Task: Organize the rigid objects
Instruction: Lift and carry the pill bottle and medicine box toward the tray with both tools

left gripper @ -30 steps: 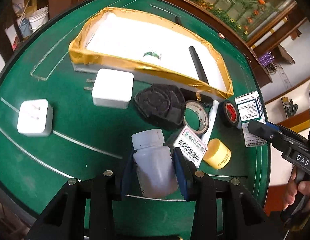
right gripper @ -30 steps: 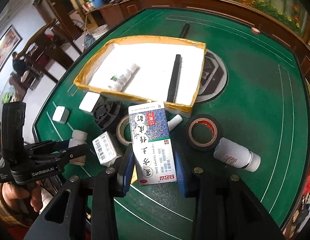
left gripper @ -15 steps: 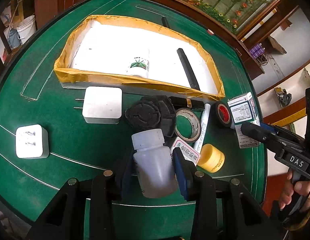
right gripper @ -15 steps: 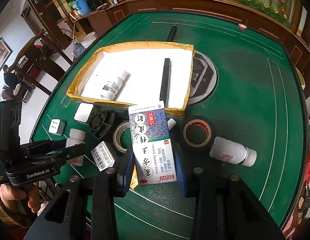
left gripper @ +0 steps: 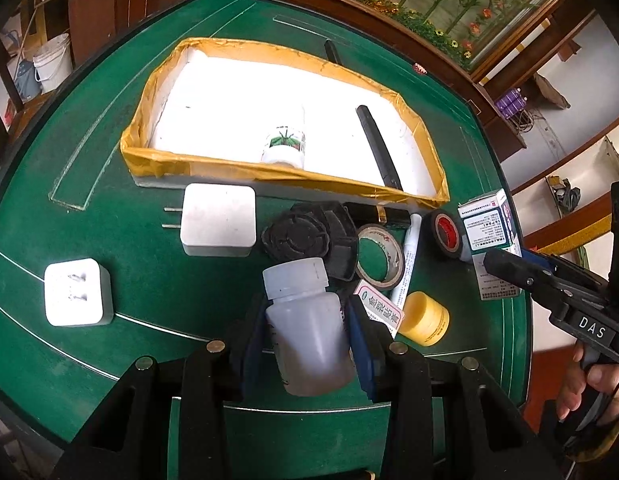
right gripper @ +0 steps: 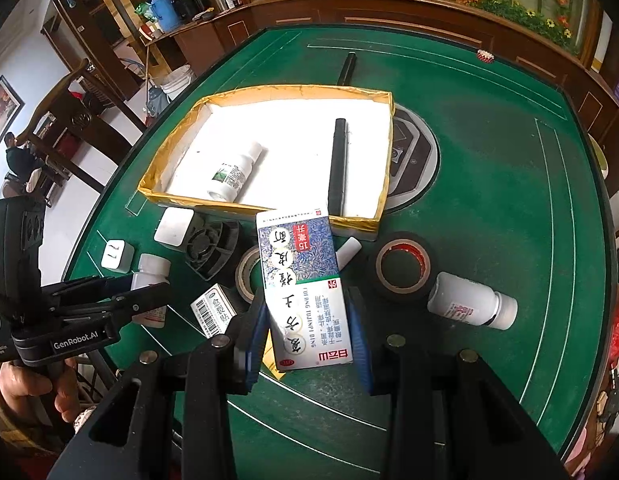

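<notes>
Clamped on a translucent white plastic bottle [left gripper: 309,332], my left gripper [left gripper: 307,344] has its blue pads pressed to the bottle's sides, low centre of the left view; the bottle's long axis runs up the frame, cap end away from me. My right gripper [right gripper: 307,336] has its jaws closed on a flat blue-and-white medicine carton [right gripper: 303,288], long axis also running up the frame, far end reaching toward the tray's near rim.

On the green felt worktop [right gripper: 489,184], the shallow white foam tray with yellow tape around its rim [right gripper: 265,92] holds two things: a small white bottle with a green label [right gripper: 233,174], lying on its side, and a long black bar [right gripper: 337,164] lying lengthwise toward the tray's far edge.

Only the left view shows the yellow round cap [left gripper: 423,318] and the white marker pen [left gripper: 407,256] in full. Only the right view shows the white bottle with a red-printed label [right gripper: 471,306] lying at right, beside the black tape roll with a red core [right gripper: 403,268].
</notes>
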Motion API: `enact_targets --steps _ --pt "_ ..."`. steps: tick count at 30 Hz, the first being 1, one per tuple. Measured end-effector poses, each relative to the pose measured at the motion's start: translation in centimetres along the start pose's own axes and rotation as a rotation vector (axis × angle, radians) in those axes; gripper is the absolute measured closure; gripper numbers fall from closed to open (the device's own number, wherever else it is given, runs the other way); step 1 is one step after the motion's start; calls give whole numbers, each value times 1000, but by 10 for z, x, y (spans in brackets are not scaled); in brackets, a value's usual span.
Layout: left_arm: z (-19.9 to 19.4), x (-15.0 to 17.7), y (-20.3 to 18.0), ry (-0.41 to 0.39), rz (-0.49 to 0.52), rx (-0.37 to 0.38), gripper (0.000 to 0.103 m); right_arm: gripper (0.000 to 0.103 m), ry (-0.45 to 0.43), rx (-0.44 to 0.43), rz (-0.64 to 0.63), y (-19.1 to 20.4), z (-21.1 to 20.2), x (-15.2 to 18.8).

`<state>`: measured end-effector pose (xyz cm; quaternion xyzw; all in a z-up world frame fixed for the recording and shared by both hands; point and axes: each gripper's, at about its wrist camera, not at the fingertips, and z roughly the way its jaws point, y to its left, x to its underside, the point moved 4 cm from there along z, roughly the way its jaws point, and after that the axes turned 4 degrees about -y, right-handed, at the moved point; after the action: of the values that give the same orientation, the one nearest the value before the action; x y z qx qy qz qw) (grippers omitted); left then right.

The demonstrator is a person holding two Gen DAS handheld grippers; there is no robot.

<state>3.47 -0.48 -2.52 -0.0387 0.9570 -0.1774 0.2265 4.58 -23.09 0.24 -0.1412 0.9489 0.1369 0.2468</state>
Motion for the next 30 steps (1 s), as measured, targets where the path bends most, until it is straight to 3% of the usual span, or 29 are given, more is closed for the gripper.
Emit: enact_targets --steps 17,30 --pt "1 -17 8 7 20 4 62 67 -5 12 45 -6 2 -2" --pt "2 -51 14 -9 39 21 62 67 -4 40 103 -18 4 0"
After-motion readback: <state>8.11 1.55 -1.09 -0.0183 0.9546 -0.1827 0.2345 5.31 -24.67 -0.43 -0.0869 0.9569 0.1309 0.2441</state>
